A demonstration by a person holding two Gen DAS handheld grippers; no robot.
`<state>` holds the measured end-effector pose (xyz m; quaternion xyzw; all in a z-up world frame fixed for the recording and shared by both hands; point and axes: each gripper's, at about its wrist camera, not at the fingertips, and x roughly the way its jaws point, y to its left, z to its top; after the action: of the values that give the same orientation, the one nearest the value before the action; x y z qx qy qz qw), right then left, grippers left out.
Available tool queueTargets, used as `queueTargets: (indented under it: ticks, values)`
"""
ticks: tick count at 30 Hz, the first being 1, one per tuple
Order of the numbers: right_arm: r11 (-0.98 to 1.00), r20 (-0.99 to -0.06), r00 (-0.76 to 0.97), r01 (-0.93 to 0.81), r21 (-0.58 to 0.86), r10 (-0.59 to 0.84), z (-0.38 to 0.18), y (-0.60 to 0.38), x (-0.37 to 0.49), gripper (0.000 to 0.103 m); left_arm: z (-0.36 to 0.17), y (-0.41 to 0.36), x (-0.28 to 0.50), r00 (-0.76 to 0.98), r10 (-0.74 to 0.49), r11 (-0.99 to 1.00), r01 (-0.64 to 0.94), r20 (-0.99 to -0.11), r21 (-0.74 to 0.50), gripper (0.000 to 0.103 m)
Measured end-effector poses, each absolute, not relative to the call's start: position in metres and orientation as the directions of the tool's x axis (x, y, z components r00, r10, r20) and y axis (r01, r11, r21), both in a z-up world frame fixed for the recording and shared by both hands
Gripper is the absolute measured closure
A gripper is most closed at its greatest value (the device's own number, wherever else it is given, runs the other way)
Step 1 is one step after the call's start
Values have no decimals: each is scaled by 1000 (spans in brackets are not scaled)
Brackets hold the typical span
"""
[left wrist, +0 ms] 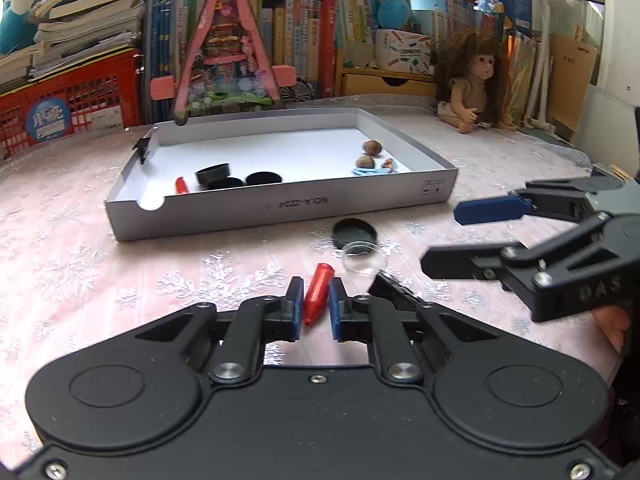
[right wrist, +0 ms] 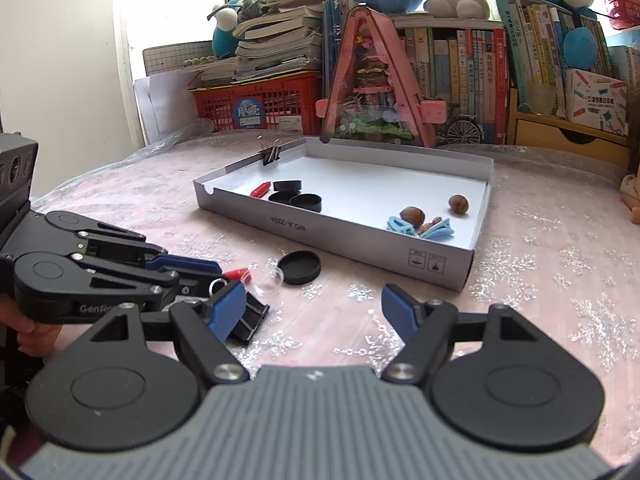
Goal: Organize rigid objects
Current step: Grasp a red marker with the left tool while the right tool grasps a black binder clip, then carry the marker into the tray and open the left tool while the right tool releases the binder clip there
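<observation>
My left gripper (left wrist: pixel 314 300) is shut on a small red cap-shaped piece (left wrist: pixel 318 294) low over the pink tablecloth; the piece also shows in the right wrist view (right wrist: pixel 239 273). Just ahead lie a clear dome (left wrist: pixel 365 263) and a black round lid (left wrist: pixel 355 232). My right gripper (right wrist: pixel 314 306) is open and empty, right of the left one. A black binder clip (right wrist: pixel 250 320) lies by its left finger. The grey cardboard tray (left wrist: pixel 280 206) holds black lids (left wrist: pixel 264 178), a red piece (left wrist: pixel 182 185), nuts (left wrist: pixel 372 147) and blue clips (right wrist: pixel 438 230).
A binder clip (right wrist: pixel 271 153) is clamped on the tray's far left rim. A pink triangular toy house (left wrist: pixel 226 48), red crates (left wrist: pixel 72 108), bookshelves and a doll (left wrist: pixel 476 80) stand behind the tray at the table's back edge.
</observation>
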<state>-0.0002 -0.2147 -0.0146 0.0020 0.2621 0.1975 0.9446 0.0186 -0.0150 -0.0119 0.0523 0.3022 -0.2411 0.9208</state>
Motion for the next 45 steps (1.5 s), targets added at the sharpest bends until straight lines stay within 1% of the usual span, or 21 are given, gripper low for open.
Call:
queueTargets:
  ticks: [8, 10, 13, 21, 23, 25, 27, 32, 36, 45]
  values:
    - [891, -515, 744, -442, 99, 426, -18, -195, -5, 19, -10, -5, 28, 732, -351, 911, 410, -583, -34, 93]
    - [886, -521, 737, -456, 88, 431, -18, -188, -7, 22, -10, -4, 28, 735, -347, 913, 406, -583, -32, 93]
    - [881, -534, 729, -469, 66, 428, -21, -179, -7, 31, -10, -3, 28, 738, -341, 916, 400, -583, -30, 93]
    - [886, -557, 731, -463, 21, 395, -26, -162, -5, 67, -11, 0, 29, 746, -325, 925, 379, -582, -31, 93]
    - [894, -556, 738, -449, 20, 383, -26, -163, -5, 71, -11, 0, 29, 746, -324, 925, 378, -582, -30, 93]
    - [903, -556, 746, -430, 19, 366, -25, -164, -4, 73, -12, 0, 29, 747, -323, 926, 376, -581, -31, 93]
    - [921, -558, 766, -390, -8, 319, -24, -165, -4, 75, -11, 0, 29, 749, -321, 928, 372, -580, -32, 93]
    - [947, -562, 787, -320, -18, 255, -20, -175, 0, 76, -12, -1, 31, 753, -314, 932, 362, -578, -35, 93]
    - [955, -554, 797, -296, -10, 241, -18, -182, 0, 78, -11, -1, 32, 755, -311, 934, 355, -577, -38, 93]
    - [965, -547, 808, -263, -6, 217, -16, -188, 1, 78, -10, -2, 36, 759, -305, 937, 346, -575, -40, 93]
